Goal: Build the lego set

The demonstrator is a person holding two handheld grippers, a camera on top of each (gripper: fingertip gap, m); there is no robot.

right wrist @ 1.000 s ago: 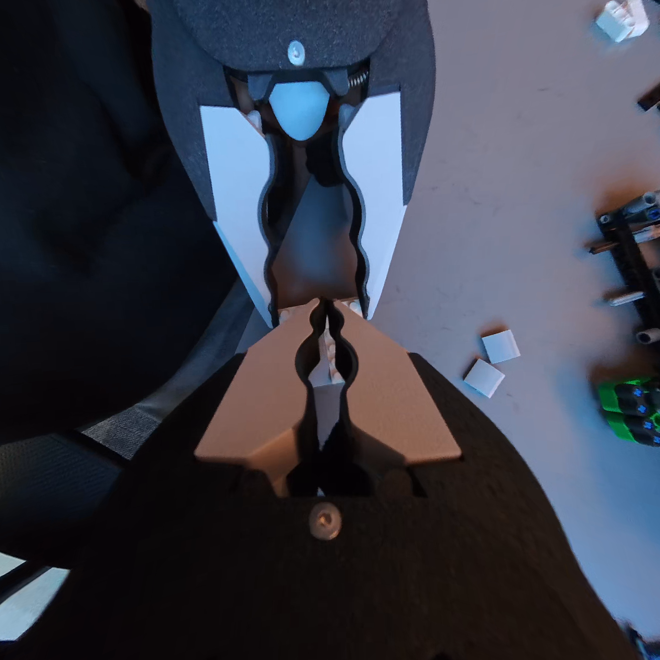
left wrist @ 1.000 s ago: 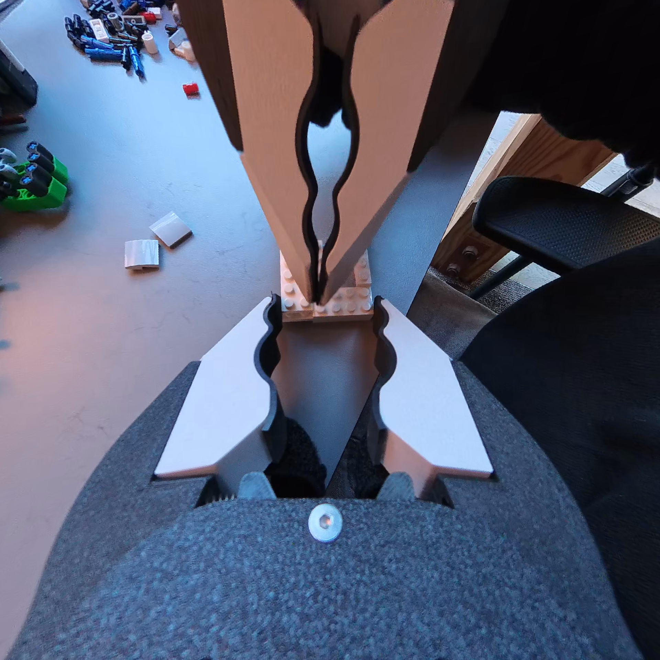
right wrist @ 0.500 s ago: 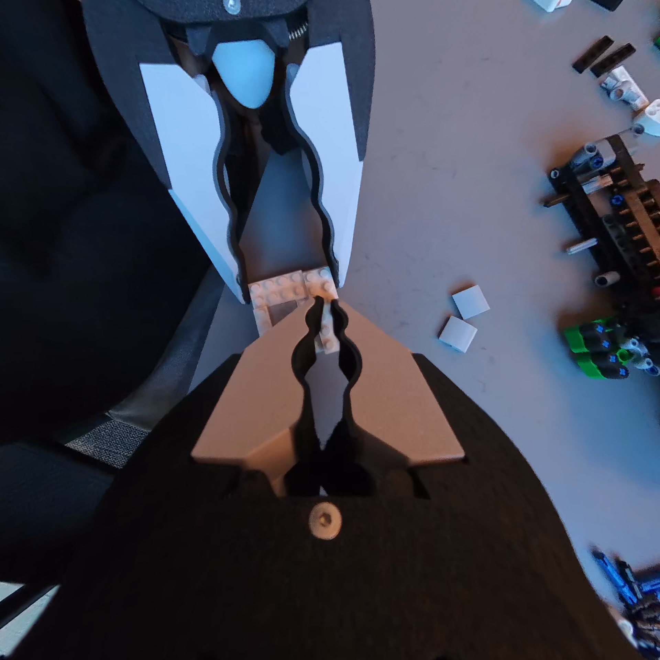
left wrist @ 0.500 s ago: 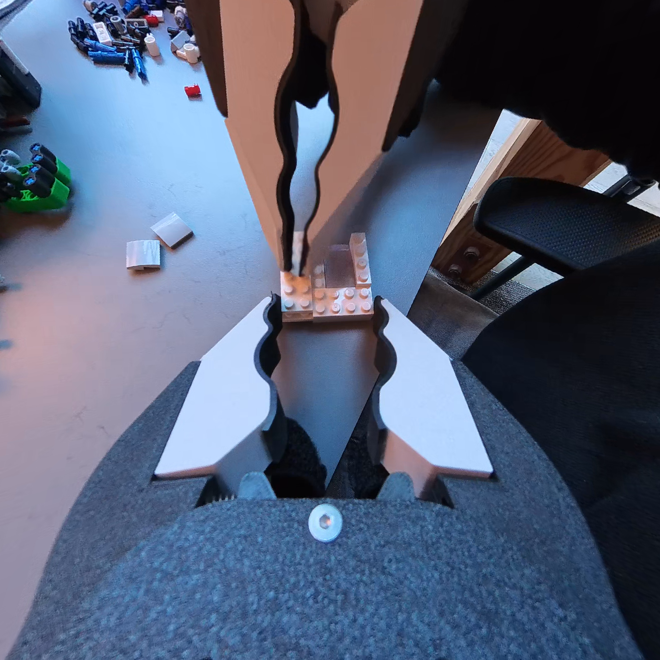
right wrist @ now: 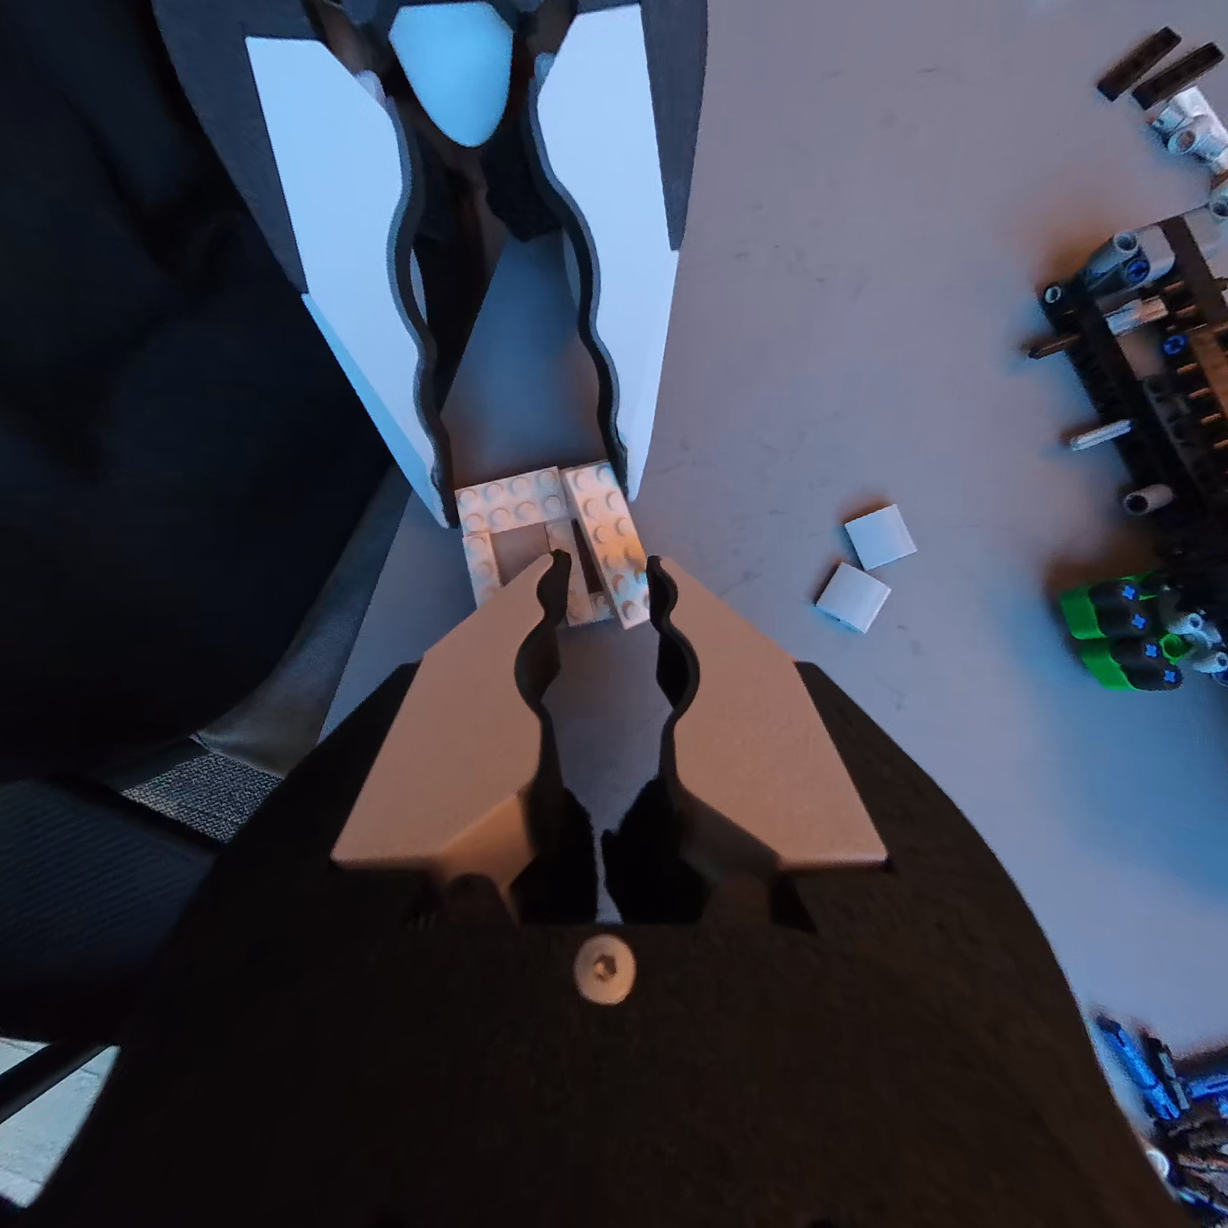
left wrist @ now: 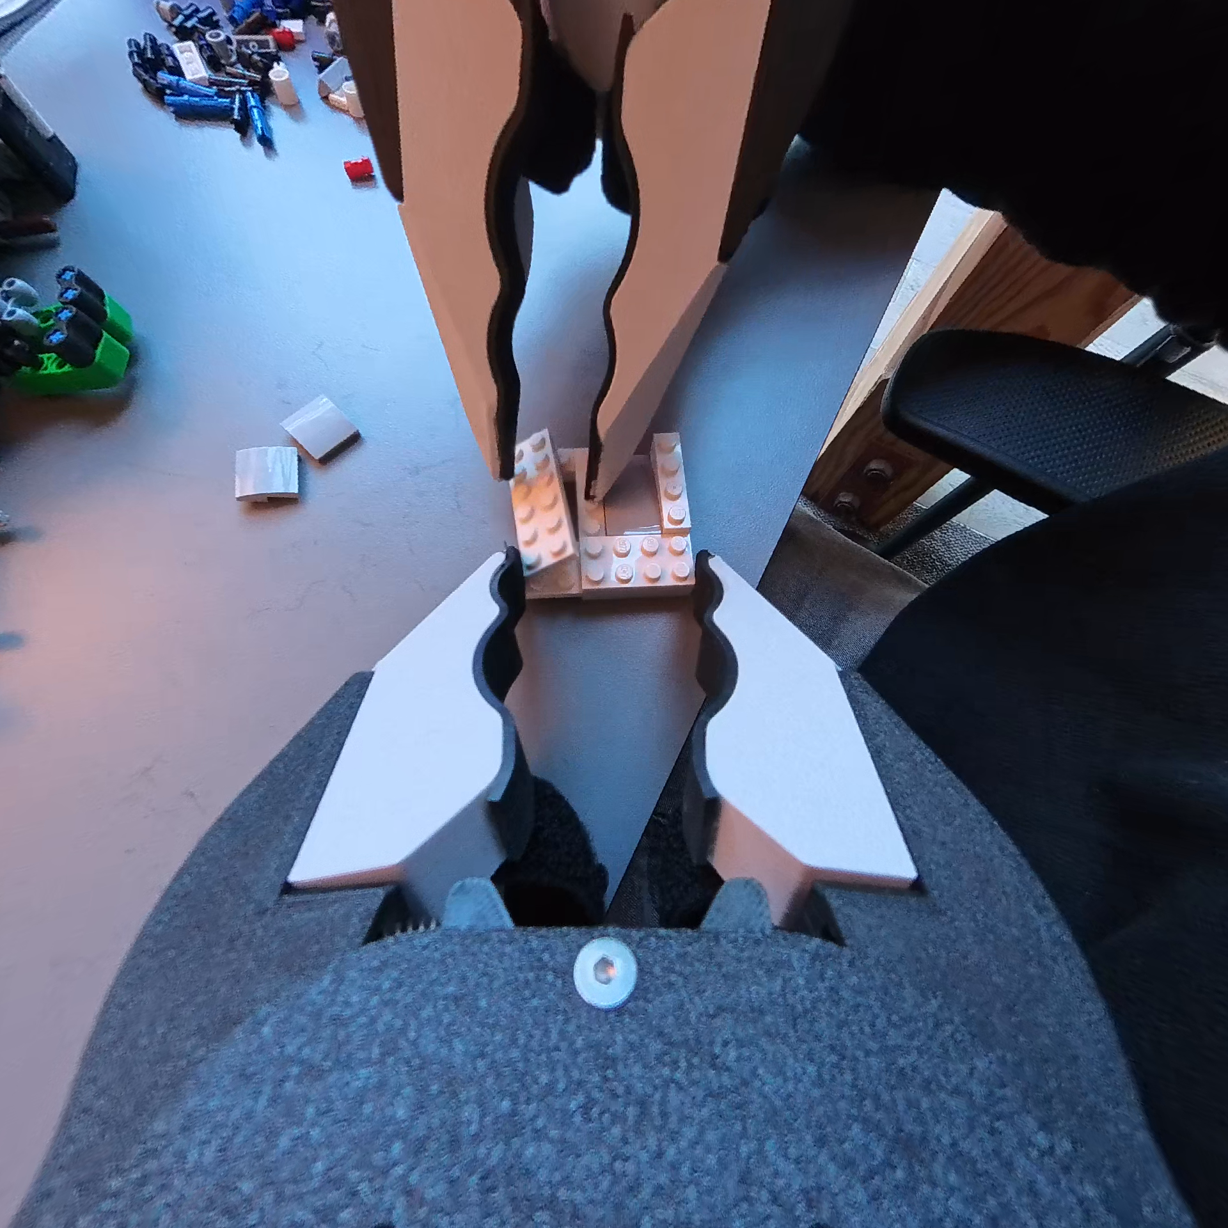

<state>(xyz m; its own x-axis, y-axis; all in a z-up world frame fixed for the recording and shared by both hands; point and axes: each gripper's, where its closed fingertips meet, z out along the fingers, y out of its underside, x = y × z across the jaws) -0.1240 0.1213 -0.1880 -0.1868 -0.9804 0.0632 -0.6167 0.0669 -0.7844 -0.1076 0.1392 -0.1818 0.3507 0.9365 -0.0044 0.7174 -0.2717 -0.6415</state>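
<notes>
A white lego assembly (left wrist: 634,558) with studded plates lies on the grey table near its edge. It also shows in the right wrist view (right wrist: 508,502). My left gripper (left wrist: 606,563) holds it at the near end, one tip against each side. A white studded plate (left wrist: 541,505) leans tilted on the assembly's left side, one long edge raised. My right gripper (left wrist: 550,482) comes down from above, open, with its tips on either side of this plate (right wrist: 608,541). In its own view the right gripper (right wrist: 606,563) faces the left gripper (right wrist: 537,505).
Two small white curved tiles (left wrist: 266,473) lie left of the assembly. A green and black part (left wrist: 66,345), a red piece (left wrist: 359,167) and a pile of blue and black parts (left wrist: 219,73) lie farther off. A black frame build (right wrist: 1156,372) stands nearby. A black chair (left wrist: 1063,425) is past the table edge. Only a small space, under 4 cm, lies between the two pairs of fingers.
My right gripper was shut on the white plate over the assembly. It has drawn back and opened, and the plate now sits tilted on the assembly. My left gripper has not moved.
</notes>
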